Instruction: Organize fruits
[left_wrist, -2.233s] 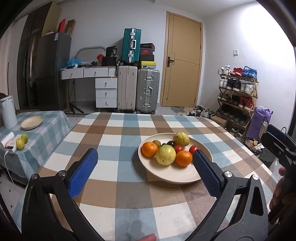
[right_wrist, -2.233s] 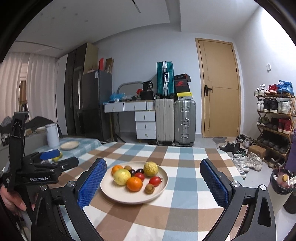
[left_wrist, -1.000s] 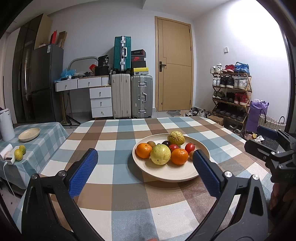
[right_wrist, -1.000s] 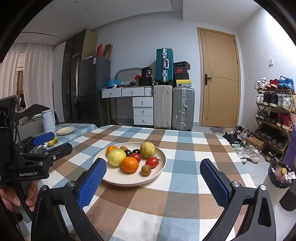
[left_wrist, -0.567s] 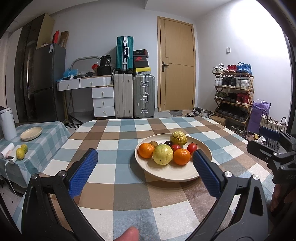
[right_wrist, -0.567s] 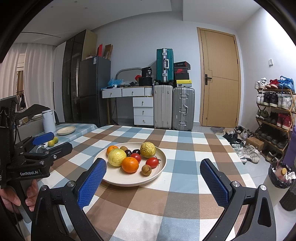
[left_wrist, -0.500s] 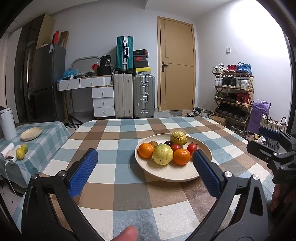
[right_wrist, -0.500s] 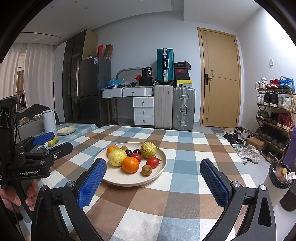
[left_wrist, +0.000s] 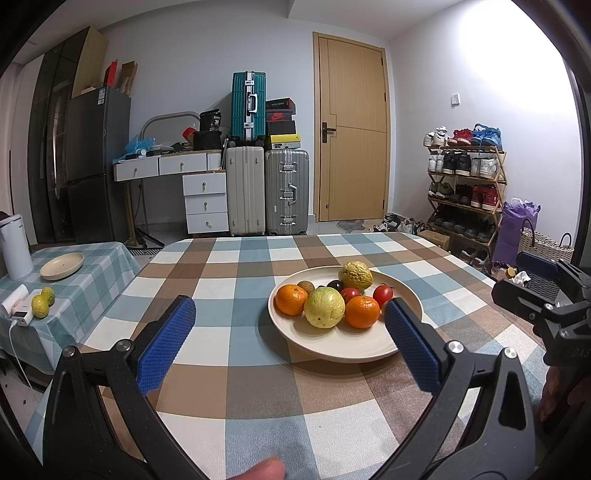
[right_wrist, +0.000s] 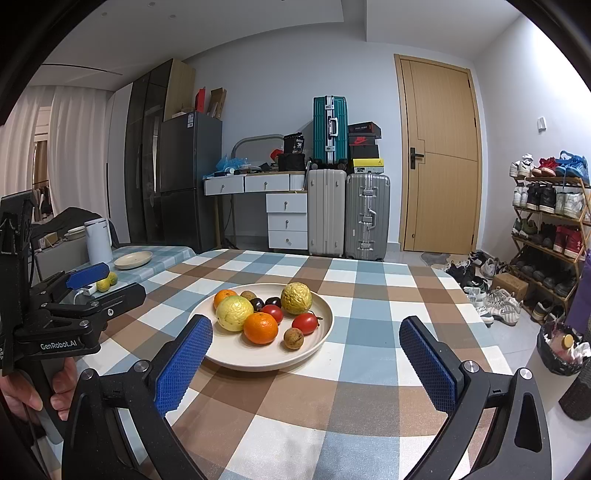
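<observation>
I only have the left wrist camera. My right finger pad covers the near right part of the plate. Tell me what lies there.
Observer: A small brown round fruit lies there on the cream round plate, just in front of the red tomato.
Operator: Report the right gripper's jaws. I only see its side.
Observer: The right gripper is wide open and holds nothing.
Operator: Now describe how my left gripper is held.
Observer: A hand wraps the handle of the left gripper, below a white "GenRobot.AI" label on its black body.
</observation>
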